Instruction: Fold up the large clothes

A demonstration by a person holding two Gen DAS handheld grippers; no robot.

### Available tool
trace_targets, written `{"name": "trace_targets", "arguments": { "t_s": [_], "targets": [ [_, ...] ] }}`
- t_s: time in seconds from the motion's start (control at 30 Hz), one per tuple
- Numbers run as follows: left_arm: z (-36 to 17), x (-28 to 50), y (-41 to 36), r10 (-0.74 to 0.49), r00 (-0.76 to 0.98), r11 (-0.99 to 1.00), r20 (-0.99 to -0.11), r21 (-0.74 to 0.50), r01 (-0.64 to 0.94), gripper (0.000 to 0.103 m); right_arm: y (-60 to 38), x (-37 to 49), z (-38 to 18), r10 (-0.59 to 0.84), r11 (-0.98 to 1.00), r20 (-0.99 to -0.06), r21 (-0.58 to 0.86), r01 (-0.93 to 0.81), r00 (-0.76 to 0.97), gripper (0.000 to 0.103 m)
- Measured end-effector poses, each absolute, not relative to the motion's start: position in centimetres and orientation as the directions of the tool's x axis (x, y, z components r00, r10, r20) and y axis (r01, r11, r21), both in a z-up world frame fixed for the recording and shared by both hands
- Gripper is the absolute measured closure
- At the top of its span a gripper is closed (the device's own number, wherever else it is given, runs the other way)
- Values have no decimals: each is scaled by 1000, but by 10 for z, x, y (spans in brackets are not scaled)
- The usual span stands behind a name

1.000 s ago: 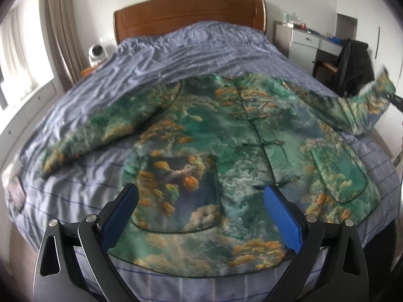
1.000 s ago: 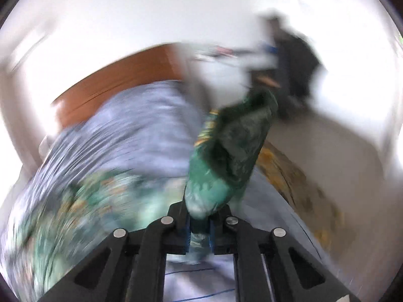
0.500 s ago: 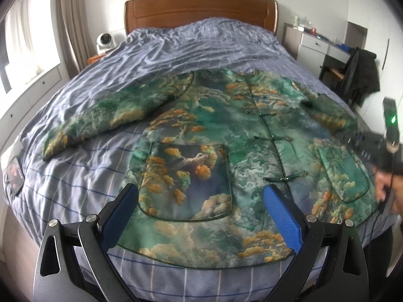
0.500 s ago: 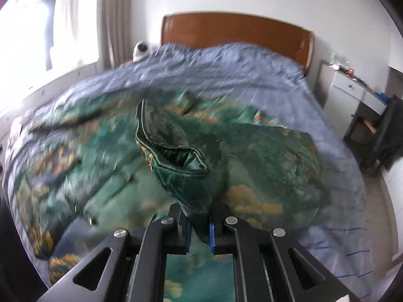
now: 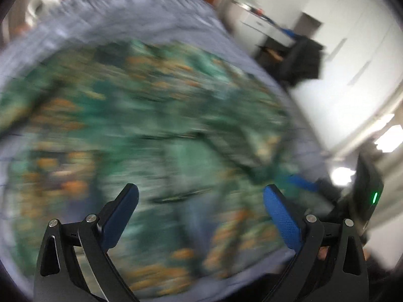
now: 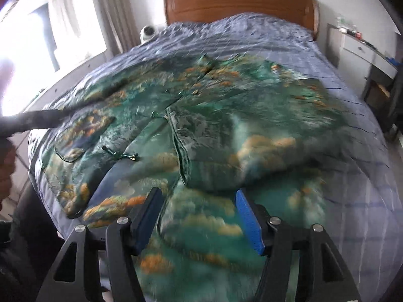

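Sleeve first: half a second ago the right gripper (image 6: 199,216) was clamped on the jacket's right sleeve (image 6: 252,136) and carrying it over the bed; now its jaws are opening with nothing pinched between them, and that sleeve lies folded inward across the jacket (image 6: 156,130) front, its cuff edge near the button line. That reads as the first fold laid down.

Taking the wooden headboard (image 6: 239,2) as the mark and going left to right: the other sleeve stretches out unfolded toward the window side, the body lies mid-bed on the checked blue bedspread (image 6: 252,37), and the folded sleeve covers the right half. The collar points at the headboard, the hem away from it, so the long axis runs along the bed.

The left gripper (image 5: 201,214) hangs wide open and empty over the blurred hem.
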State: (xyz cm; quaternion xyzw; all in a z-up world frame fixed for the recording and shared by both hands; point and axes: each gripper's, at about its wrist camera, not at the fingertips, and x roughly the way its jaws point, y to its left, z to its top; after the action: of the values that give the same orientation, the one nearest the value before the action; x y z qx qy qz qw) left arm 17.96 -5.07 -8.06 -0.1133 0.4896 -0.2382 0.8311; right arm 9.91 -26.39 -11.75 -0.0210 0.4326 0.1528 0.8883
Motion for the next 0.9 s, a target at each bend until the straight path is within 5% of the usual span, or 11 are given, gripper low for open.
{"name": "trace_targets", "arguments": {
  "t_s": [0.13, 0.33, 0.4, 0.6, 0.9],
  "targets": [
    [-122, 227, -102, -624, 231, 780, -747, -577, 241, 6, -277, 78, -104, 238, 967, -742, 122, -223, 626, 41],
    [-158, 252, -138, -640, 140, 768, -756, -624, 143, 33, -295, 58, -86, 243, 970, -691, 181, -163, 680, 41],
    [-162, 256, -142, -626, 142, 779, -766, -615, 117, 56, -298, 55, -85, 243, 970, -684, 189, -154, 687, 41],
    [-164, 258, -139, -581, 159, 812, -798, -581, 50, 92, -303, 52, -87, 241, 969, -673, 201, -141, 699, 41],
    [-98, 269, -152, -580, 201, 813, -789, -550, 189, 97, -317, 49, -72, 206, 975, -652, 201, -96, 730, 41]
  ]
}}
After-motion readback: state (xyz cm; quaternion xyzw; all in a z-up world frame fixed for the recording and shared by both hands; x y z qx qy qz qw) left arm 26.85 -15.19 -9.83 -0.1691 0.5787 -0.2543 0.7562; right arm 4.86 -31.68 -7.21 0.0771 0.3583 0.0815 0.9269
